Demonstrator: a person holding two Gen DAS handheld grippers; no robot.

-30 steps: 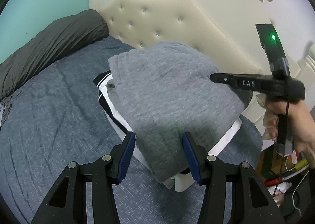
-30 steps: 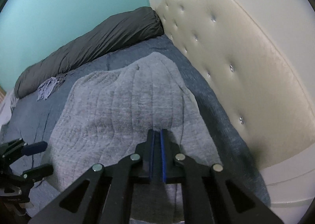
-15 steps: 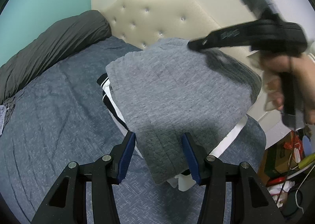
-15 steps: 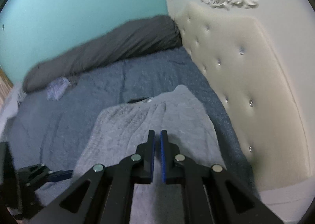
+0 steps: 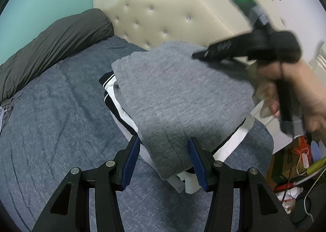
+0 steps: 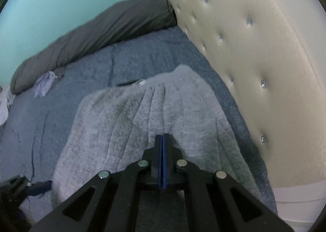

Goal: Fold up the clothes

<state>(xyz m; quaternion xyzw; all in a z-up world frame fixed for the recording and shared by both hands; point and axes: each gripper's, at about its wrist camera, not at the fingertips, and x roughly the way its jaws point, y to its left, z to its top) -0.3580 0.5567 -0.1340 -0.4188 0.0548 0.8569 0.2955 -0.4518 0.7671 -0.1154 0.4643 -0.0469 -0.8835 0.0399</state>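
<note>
A folded grey knit garment tops a stack of black and white clothes on the blue bedspread. My left gripper is open, its blue pads on either side of the grey garment's near corner, with no pinch visible. My right gripper, held by a hand and blurred, points at the garment's far right edge. In the right wrist view the right gripper is shut, pads together with nothing seen between them, over the grey garment. Whether it touches the fabric I cannot tell.
A rolled dark grey duvet lies along the teal wall. The cream tufted headboard stands right behind the stack. A small pale cloth lies by the duvet. Boxes and cables crowd the floor at the bed's right.
The right gripper rose from beside the stack and swung over its far right edge, and the small gap between its pads closed. The left gripper and the stack stayed put.
</note>
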